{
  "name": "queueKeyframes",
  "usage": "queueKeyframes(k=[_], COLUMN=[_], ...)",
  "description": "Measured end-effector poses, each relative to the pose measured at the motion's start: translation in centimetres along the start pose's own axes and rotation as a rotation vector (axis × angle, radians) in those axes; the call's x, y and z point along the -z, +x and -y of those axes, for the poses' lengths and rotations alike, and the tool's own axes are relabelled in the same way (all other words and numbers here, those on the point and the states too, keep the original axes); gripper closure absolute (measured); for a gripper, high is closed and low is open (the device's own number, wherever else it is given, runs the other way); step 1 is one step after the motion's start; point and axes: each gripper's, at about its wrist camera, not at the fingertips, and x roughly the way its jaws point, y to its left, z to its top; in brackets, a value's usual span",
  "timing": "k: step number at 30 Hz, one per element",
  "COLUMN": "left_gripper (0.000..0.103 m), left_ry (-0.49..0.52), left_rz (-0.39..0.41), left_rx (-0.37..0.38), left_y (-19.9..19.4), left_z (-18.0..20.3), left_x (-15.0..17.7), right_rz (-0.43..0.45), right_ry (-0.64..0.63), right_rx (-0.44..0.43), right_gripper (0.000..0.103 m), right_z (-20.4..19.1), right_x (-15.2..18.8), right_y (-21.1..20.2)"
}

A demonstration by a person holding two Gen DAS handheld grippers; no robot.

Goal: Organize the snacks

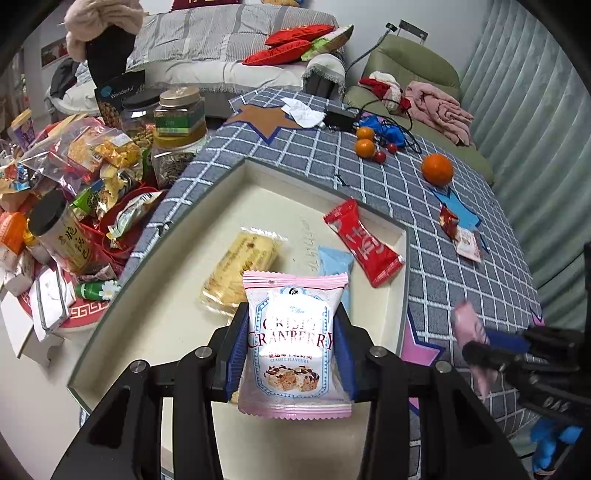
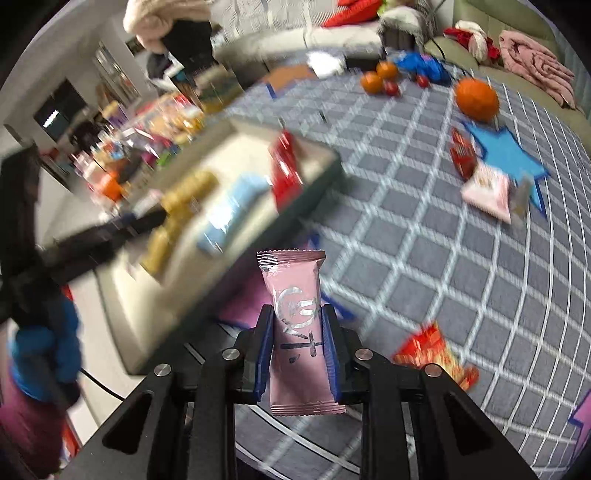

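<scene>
While the left gripper (image 1: 291, 339) clamps its fingers on the cranberry packet (image 1: 293, 343) above the tray (image 1: 402, 280), the right gripper (image 2: 298, 347) pinches a pink bar (image 2: 295, 325) mid-length; both wrappers look light, slippery, crushable.

Both grippers are black linkage frames. The left gripper (image 1: 291, 343) has blue pads and silver pivot screws. The right gripper (image 2: 298, 350) looks the same.

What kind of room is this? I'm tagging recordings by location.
Most likely a home living room: a sofa under a grey cover with red cushions, a green armchair, and a low table with a checked cloth holding a snack tray.
</scene>
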Motion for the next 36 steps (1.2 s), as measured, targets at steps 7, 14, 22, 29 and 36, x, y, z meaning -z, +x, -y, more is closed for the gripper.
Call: queueKeyframes(k=[7,14,22,29,36], left_gripper=[0.057,0.057,0.024,0.024,0.022], left_ry=[-0.02,-0.033,-0.059,-0.011,0.066], left_rz=[-0.009,-0.03,-0.031,0.005,0.105], left_rx=[-0.022,-0.037,-0.05,0.001,0.128], left_y=[0.4,1.2,0.8,-1.7,-5.7], left_z=[-1.4,-2.3,-2.4,0.6,6.5], left_x=[-0.4,-0.4,-0.5,-1.7,-5.1], right_rz=[0.027,0.003,0.05,0.091,0.14], right_ry=[-0.025,-0.028,0.019,0.153,0.382], right_rx=[-0.07,-0.101,-0.048,0.027,0.134], right_gripper=[0.076,0.076,0.006,0.006,0.006], right_z=[-4.3,-6.4,-4.6,2.7,13.3], right_x=[-5.4,-8.2,-8.8,-8.2,-5.9], right_y=[2.0,4.3,3.3,0.1,-3.3])
